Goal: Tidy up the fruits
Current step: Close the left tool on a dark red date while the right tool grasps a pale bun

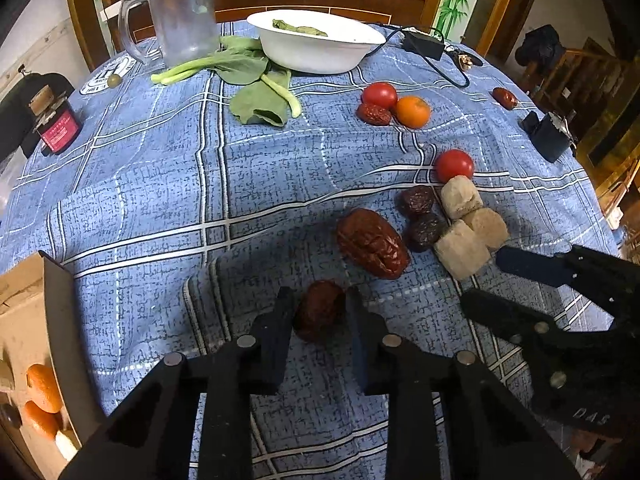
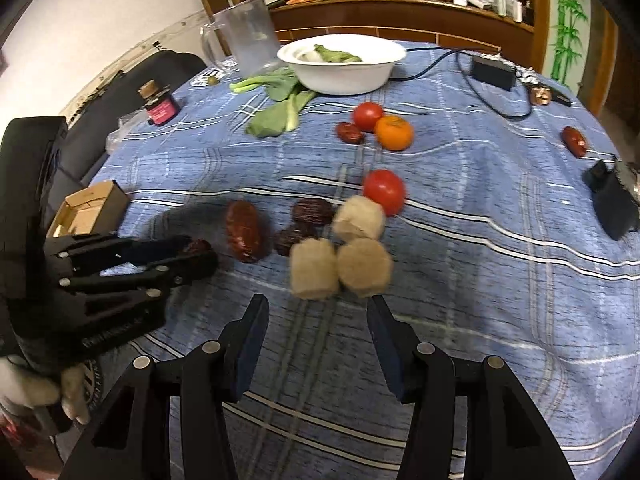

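Step in hand: picking up one fruit. Left gripper [image 1: 320,312] is pinching a small wrinkled dark-red dried date [image 1: 320,310] on the blue plaid tablecloth [image 1: 160,200], fingers closed on both its sides; date looks to be resting on the cloth, not lifted yet. Right gripper [image 2: 316,320] has its jaws spread and empty, hovering just short of three beige fibrous cylinder blocks [image 2: 340,256].

Next move, likely: lift the date and carry it to the brown cardboard box [image 1: 40,320] at the table edge on the left. Needs a firm but gentle squeeze, since the date is soft, and clearance over the box wall.

Containers: the cardboard box holds at least two orange mandarins [image 1: 42,388]; the rest of its inside is out of view. White round bowl [image 1: 316,46] holds green leaves. Clear plastic jug [image 1: 176,12] looks empty.

Still loose on the cloth: large red date [image 1: 372,242], two dark dates [image 1: 420,212], red tomatoes [image 1: 454,165], one orange mandarin [image 1: 413,111].
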Motion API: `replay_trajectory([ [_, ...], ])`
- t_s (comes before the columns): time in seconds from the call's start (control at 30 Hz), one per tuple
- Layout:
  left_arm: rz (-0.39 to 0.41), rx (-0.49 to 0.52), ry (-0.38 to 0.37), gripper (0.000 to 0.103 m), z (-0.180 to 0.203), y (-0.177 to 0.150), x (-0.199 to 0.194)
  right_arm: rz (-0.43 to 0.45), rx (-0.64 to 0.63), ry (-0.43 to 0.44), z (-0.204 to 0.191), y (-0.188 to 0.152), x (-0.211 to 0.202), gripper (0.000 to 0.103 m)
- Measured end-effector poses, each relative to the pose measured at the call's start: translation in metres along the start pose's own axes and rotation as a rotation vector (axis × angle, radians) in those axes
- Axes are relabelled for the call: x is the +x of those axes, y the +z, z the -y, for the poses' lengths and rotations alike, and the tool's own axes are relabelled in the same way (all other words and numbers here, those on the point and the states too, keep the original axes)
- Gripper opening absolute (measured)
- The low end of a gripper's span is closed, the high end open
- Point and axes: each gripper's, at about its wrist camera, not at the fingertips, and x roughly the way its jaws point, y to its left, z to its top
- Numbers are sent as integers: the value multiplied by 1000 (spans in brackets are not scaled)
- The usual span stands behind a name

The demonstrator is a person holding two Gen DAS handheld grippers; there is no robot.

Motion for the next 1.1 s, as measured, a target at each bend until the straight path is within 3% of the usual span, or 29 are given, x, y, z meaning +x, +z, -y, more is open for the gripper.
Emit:
replay_trajectory([
  [0.17,6,-18,-3,24,0,-1,0,8,18,7,-4,3,6,55],
  [0.27,14,-24,-10,30,2,-1,0,10,31,-5,-4,5,12,55],
  [0.33,18,-11,8,30,6,-1,0,9,45,-17,-3,8,18,49],
  [0.4,26,-2,35,24,7,-3,0,14,48,-35,-2,10,18,34],
  [0.43,28,-9,29,24,6,-5,-1,15,54,-30,0,10,18,33],
  [0.77,64,-112,-17,23,-9,-22,-38,21,77,-17,-1,-4,-2,33],
  [1.1,134,-191,-25,24,-34,-54,-102,25,52,14,-36,-17,-22,31],
])
